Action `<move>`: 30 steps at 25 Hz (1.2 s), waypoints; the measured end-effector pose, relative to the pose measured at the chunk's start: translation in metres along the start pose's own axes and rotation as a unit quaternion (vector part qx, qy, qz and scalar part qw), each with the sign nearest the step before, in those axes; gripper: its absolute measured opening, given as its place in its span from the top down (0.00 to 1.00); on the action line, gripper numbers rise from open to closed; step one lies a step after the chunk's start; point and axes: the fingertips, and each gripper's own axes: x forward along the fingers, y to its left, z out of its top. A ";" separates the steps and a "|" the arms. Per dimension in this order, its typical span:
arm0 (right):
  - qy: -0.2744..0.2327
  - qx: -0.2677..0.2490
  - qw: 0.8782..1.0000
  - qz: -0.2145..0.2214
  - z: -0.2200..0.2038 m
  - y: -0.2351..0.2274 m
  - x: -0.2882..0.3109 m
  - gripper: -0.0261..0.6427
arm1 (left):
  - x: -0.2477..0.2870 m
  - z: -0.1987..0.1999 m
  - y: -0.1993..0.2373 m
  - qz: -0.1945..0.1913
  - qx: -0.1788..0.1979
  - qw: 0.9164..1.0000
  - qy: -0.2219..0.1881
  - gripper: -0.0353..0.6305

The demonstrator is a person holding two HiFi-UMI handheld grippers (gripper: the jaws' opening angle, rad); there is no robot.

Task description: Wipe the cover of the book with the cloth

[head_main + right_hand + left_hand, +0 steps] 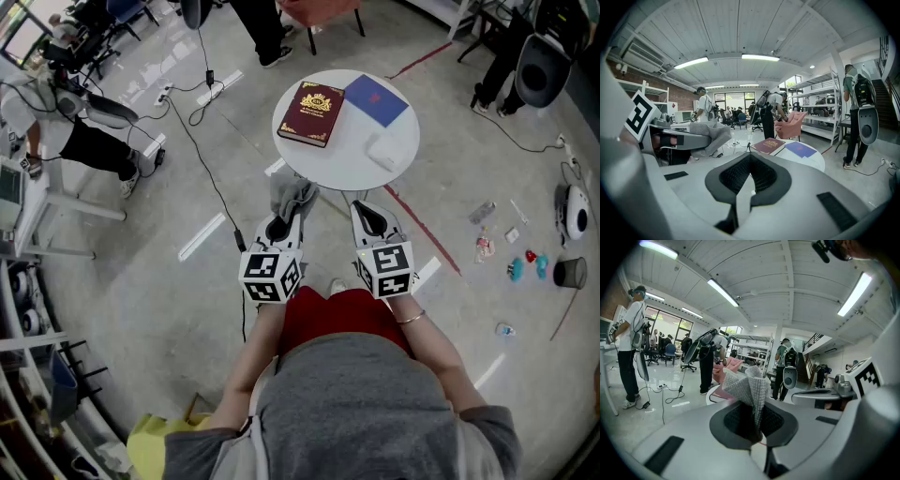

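Note:
A dark red book (pixel 312 112) with gold ornament lies on the left of a round white table (pixel 337 164). It also shows in the right gripper view as the red book (pixel 768 145) ahead of the jaws. My left gripper (pixel 279 225) hovers short of the table's near edge, shut on a grey cloth (pixel 292 193). The cloth (pixel 749 390) sticks up in folds from the left gripper (pixel 757 420). My right gripper (pixel 373 221) is beside it, and the right gripper (pixel 750 176) is shut with nothing in it.
A blue book (pixel 376 99) and a small white object (pixel 382 152) share the table. Cables (pixel 202 141) run across the floor at left. Small items (pixel 525 262) lie on the floor at right. A pink chair (pixel 793 124) and standing people (pixel 855 110) are beyond the table.

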 end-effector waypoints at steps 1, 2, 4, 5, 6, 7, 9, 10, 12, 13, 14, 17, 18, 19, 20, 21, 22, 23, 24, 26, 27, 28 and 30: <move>0.000 0.000 1.000 0.000 0.000 -0.001 0.001 0.92 | 0.001 0.000 0.000 0.001 0.000 1.000 0.000 0.91; 0.000 0.000 1.000 0.001 -0.001 -0.003 0.002 0.92 | 0.003 0.000 0.000 0.001 0.000 1.000 0.000 0.91; -0.001 -0.001 1.000 0.001 -0.001 -0.006 0.003 0.92 | 0.005 -0.001 -0.002 0.002 0.000 1.000 0.000 0.91; -0.001 -0.001 1.000 0.001 -0.001 -0.007 0.003 0.92 | 0.006 -0.001 -0.003 0.002 0.000 1.000 0.001 0.91; -0.001 0.000 1.000 0.001 -0.001 -0.007 0.002 0.92 | 0.006 -0.001 -0.004 0.002 0.000 1.000 0.001 0.91; -0.002 0.000 1.000 0.003 -0.001 -0.008 0.002 0.92 | 0.006 -0.001 -0.004 0.002 0.001 1.000 0.001 0.91; -0.005 0.002 1.000 0.006 0.000 -0.008 0.001 0.92 | 0.006 -0.001 -0.006 0.003 0.003 1.000 0.000 0.91; -0.006 0.002 1.000 0.006 0.000 -0.009 0.001 0.92 | 0.007 0.000 -0.007 0.003 0.005 1.000 -0.001 0.91; -0.010 0.001 1.000 0.006 0.001 -0.011 -0.001 0.92 | 0.009 0.001 -0.008 0.004 0.008 1.000 -0.002 0.91; -0.014 0.001 1.000 0.005 0.002 -0.013 -0.002 0.92 | 0.010 0.002 -0.008 0.004 0.010 1.000 -0.003 0.91; -0.017 0.001 1.000 0.003 0.003 -0.015 -0.002 0.92 | 0.012 0.003 -0.008 0.005 0.012 1.000 -0.004 0.91; -0.026 0.002 1.000 -0.002 0.008 -0.023 -0.003 0.92 | 0.018 0.008 -0.007 0.004 0.017 1.000 -0.006 0.91; -0.029 0.002 1.000 -0.004 0.009 -0.026 -0.003 0.92 | 0.020 0.009 -0.008 0.004 0.018 1.000 -0.007 0.91; -0.031 0.003 0.999 -0.006 0.010 -0.029 -0.003 0.92 | 0.023 0.010 -0.008 0.003 0.020 1.000 -0.007 0.91; -0.033 0.004 0.999 -0.008 0.010 -0.032 -0.002 0.92 | 0.025 0.011 -0.009 0.002 0.022 1.000 -0.007 0.91; -0.034 0.006 0.999 -0.010 0.011 -0.035 -0.002 0.92 | 0.028 0.013 -0.009 0.001 0.025 1.000 -0.007 0.91; -0.036 0.008 0.999 -0.012 0.012 -0.038 -0.003 0.92 | 0.031 0.015 -0.010 0.001 0.028 1.000 -0.008 0.91; -0.038 0.009 0.999 -0.015 0.013 -0.042 -0.003 0.92 | 0.034 0.018 -0.010 0.000 0.031 0.999 -0.010 0.91; -0.040 0.011 0.999 -0.017 0.015 -0.045 -0.003 0.92 | 0.036 0.022 -0.010 0.000 0.034 0.999 -0.012 0.91; -0.047 0.015 0.999 -0.021 0.021 -0.051 -0.003 0.92 | 0.042 0.030 -0.009 0.002 0.040 0.999 -0.017 0.91; -0.052 0.018 0.998 -0.023 0.025 -0.054 -0.002 0.92 | 0.044 0.034 -0.008 0.002 0.044 0.999 -0.020 0.91; -0.056 0.021 0.998 -0.024 0.028 -0.056 0.000 0.92 | 0.047 0.038 -0.007 0.002 0.048 0.999 -0.021 0.91; -0.061 0.027 0.997 -0.026 0.034 -0.062 0.004 0.92 | 0.053 0.043 -0.006 0.001 0.052 0.998 -0.023 0.91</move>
